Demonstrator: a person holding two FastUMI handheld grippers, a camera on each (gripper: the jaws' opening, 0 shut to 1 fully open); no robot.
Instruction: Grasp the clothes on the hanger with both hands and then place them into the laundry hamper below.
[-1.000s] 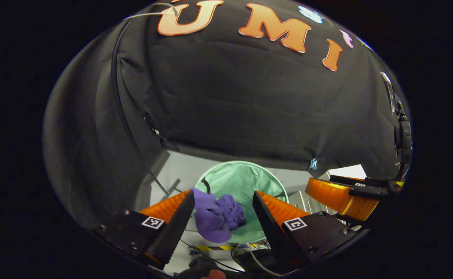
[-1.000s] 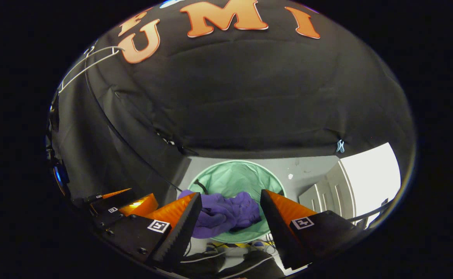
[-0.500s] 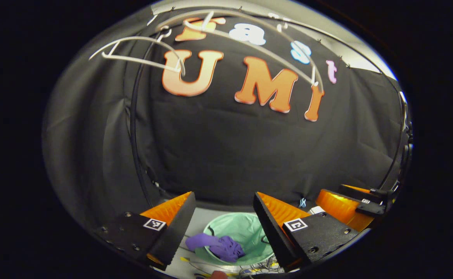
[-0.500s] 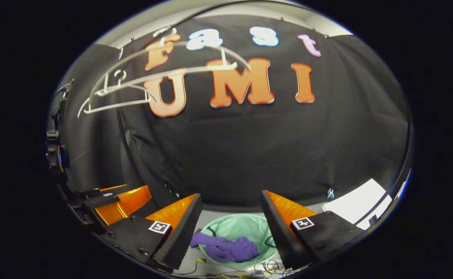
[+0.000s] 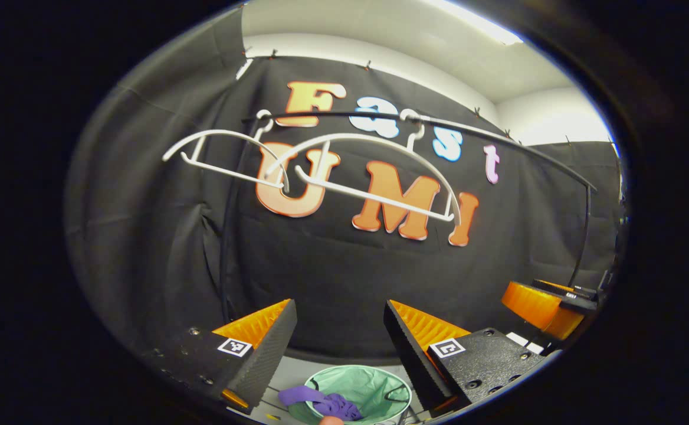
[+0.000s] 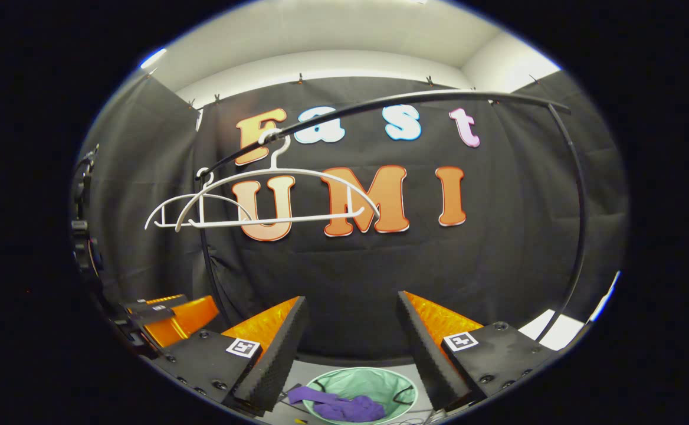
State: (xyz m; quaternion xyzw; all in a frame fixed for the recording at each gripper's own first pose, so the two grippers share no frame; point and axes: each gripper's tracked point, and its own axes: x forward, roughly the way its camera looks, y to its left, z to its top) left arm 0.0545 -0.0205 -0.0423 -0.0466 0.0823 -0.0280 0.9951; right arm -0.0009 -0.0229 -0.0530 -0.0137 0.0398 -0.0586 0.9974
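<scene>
Purple clothes (image 5: 321,402) are lying bunched up in the mint green laundry hamper (image 5: 374,389), part of the fabric draped over its rim at about 9 o'clock. In the right gripper view it's the same deal: the clothes (image 6: 344,406) sit in the hamper (image 6: 374,382) down at 6 o'clock.

Left gripper (image 5: 340,330) has its jaws spread wide with nothing between them. Right gripper (image 6: 353,327) likewise, fingers well apart and holding nothing. Both are up high, well above the hamper, facing the booth's black cloth wall.

Two white hangers (image 5: 344,171) hang bare on the black rail (image 5: 498,141) at roughly 12 o'clock in the left gripper view. In the right gripper view the hangers (image 6: 262,200) are at about 10 o'clock.
</scene>
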